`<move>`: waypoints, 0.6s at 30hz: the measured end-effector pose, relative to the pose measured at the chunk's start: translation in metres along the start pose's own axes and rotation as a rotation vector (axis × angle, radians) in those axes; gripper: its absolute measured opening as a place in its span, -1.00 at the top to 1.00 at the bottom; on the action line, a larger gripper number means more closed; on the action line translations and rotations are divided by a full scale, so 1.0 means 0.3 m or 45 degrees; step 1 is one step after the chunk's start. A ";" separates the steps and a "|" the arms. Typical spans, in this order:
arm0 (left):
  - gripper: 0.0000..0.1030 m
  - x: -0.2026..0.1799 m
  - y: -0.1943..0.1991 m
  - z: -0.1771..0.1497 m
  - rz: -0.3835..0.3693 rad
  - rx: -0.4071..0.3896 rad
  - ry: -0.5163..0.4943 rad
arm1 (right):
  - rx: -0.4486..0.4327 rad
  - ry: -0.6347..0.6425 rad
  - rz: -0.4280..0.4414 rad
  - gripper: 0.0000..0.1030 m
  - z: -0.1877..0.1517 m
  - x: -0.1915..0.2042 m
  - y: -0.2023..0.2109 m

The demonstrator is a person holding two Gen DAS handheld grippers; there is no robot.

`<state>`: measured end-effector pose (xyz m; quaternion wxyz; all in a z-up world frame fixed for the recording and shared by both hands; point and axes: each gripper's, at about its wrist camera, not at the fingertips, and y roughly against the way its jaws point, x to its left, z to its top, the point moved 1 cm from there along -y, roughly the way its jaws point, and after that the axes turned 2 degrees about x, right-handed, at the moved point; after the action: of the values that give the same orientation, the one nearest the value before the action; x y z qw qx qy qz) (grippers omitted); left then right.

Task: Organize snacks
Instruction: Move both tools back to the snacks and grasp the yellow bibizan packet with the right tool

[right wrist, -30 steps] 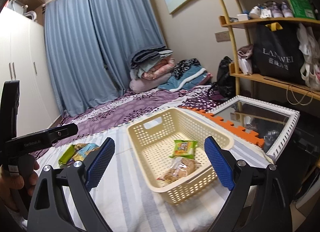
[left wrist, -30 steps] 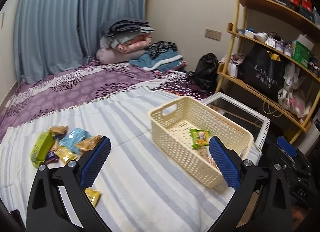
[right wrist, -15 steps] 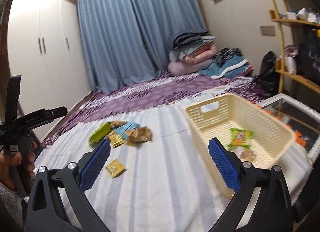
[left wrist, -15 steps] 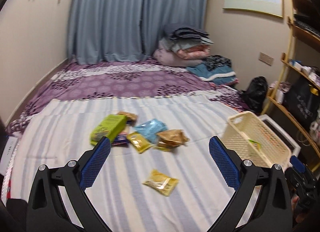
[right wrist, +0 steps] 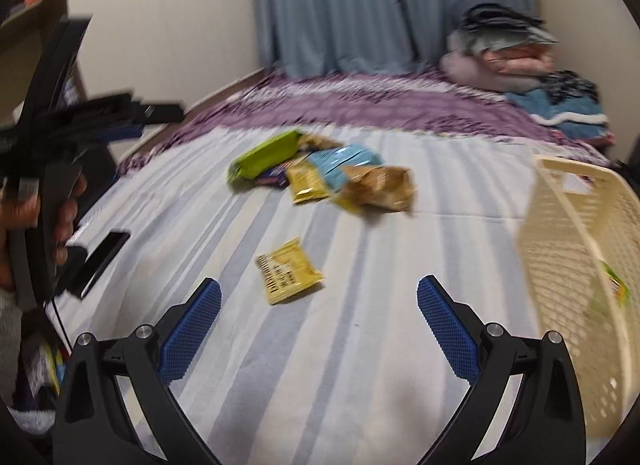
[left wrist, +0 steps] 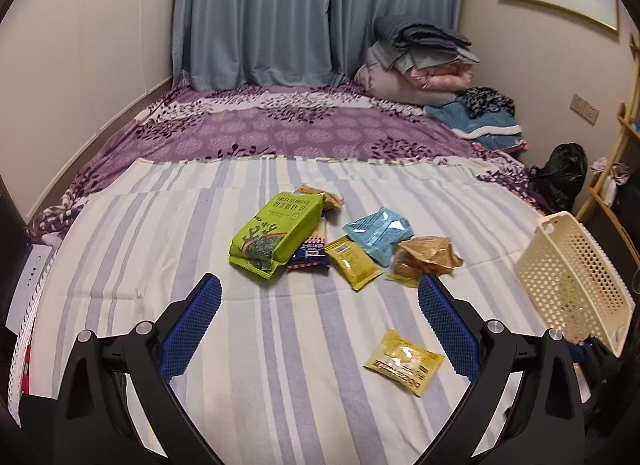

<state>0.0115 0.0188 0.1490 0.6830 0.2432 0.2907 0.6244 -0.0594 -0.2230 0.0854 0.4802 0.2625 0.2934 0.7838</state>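
Both the left gripper [left wrist: 319, 317] and the right gripper [right wrist: 318, 319] hang wide and empty over the striped sheet [left wrist: 280, 345], apparently lining up on the lone yellow packet [right wrist: 289, 269] bound for the basket [right wrist: 580, 265]

Lay on the striped white-and-blue bed sheet [left wrist: 160, 249]: clustered foil snack packets [left wrist: 344, 241], lone yellow packet [left wrist: 403, 361], cream perforated plastic basket [left wrist: 576, 285].

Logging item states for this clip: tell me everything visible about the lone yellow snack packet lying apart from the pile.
The yellow snack packet is a small, flat, glossy pillow pack with dark lettering along one edge and a pale picture at its middle. It lies flat and skewed on the striped sheet, apart from the snack pile and nearer the cameras. Nothing touches it but the sheet. It looks sealed.
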 end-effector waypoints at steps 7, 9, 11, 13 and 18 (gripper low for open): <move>-0.94 -0.006 -0.120 0.044 0.052 0.070 -0.043 | 0.134 0.062 0.076 -0.90 0.053 -0.016 -0.189; -0.94 -0.006 -0.133 0.056 0.045 0.065 -0.059 | 0.159 0.076 0.061 -0.90 0.071 -0.022 -0.228; -0.94 0.001 -0.147 0.071 0.024 0.052 -0.065 | 0.183 0.104 0.038 -0.90 0.079 -0.020 -0.252; -0.94 0.021 -0.158 0.093 0.002 0.036 -0.045 | 0.206 0.121 0.024 -0.90 0.080 -0.007 -0.270; -0.94 0.076 -0.167 0.109 -0.046 0.005 -0.040 | 0.230 0.101 0.076 -0.90 0.078 0.040 -0.317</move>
<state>0.0712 0.0372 0.1354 0.6982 0.2492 0.2855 0.6074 0.0089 -0.1725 0.0354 0.4191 0.2820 0.3738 0.7779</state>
